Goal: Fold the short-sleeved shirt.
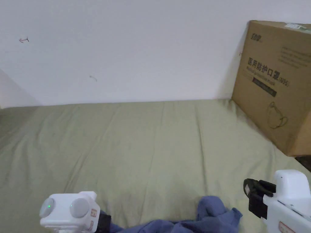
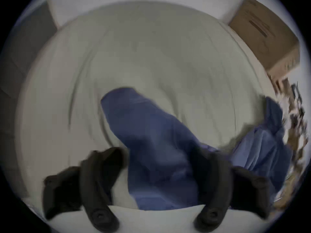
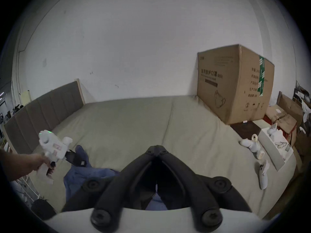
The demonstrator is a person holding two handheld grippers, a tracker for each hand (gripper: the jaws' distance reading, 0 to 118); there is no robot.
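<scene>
The blue short-sleeved shirt (image 1: 212,215) lies crumpled on the olive-green bed sheet (image 1: 152,145), at its near edge. My left gripper (image 1: 104,223) is at the shirt's left end. In the left gripper view, which is blurred, the left gripper (image 2: 156,152) is open, its jaws wide apart with a bunched length of the shirt (image 2: 151,144) running between them. My right gripper (image 1: 247,186) hovers just right of the shirt's raised right end. In the right gripper view the right gripper (image 3: 156,148) is shut, its tips meeting on nothing, with the shirt (image 3: 79,174) below and to the left.
A large cardboard box (image 1: 273,85) stands on the bed's far right corner against the white wall. A padded headboard (image 3: 42,110) runs along the left side. Small white objects (image 3: 252,144) and a shallow white box (image 3: 276,149) sit at the bed's right edge.
</scene>
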